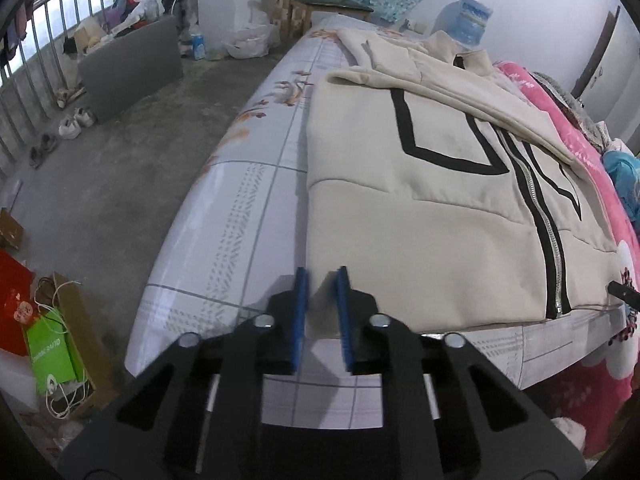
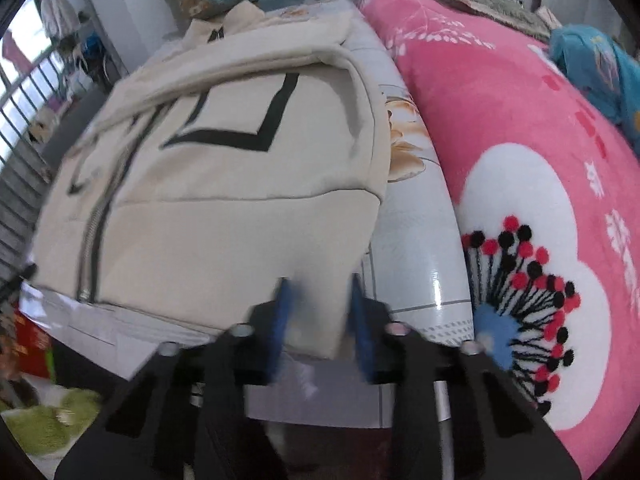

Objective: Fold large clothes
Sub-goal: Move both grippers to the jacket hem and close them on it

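The cream jacket (image 1: pixel 420 200) lies front-up w/ zip closed on the bed (image 1: pixel 256 184), over its glossy printed sheet, hem toward us at the bed's near edge. Both sleeves look already folded in across the chest, so we judge the sleeve step done; the hem-to-collar fold(s) are left, approx. halfway thru.

We hold the jacket by its two hem corners. Left gripper (image 1: pixel 322 280) sits at the jacket's near left corner, blue pads drawn close w/ a lip of cream cloth betw. them, so we read it as clenched on the hem. Right gripper (image 2: pixel 320 292) is at the jacket's near right corner; cloth runs down betw. its pads, but that view is motion-blurred and the gap looks wider, so the pinch there is less certain, prob. gripping.

Beside the jacket's right edge a strip of bare sheet, then a pink floral blanket (image 2: pixel 500 140) heaped along it. Beyond the jacket's collar: a chair and a water bottle (image 1: pixel 468 20). Off the jacket's left side the concrete floor, w/ shoes (image 1: pixel 76 122) and a green bag (image 1: pixel 52 352) further out.

Hard to tell: how many layers each gripper caught; the collar end, squashed by the fisheye; the jacket's underside. A black tip at the jacket's hem on the left-wrist view's right rim is prob. the other gripper, cut off.
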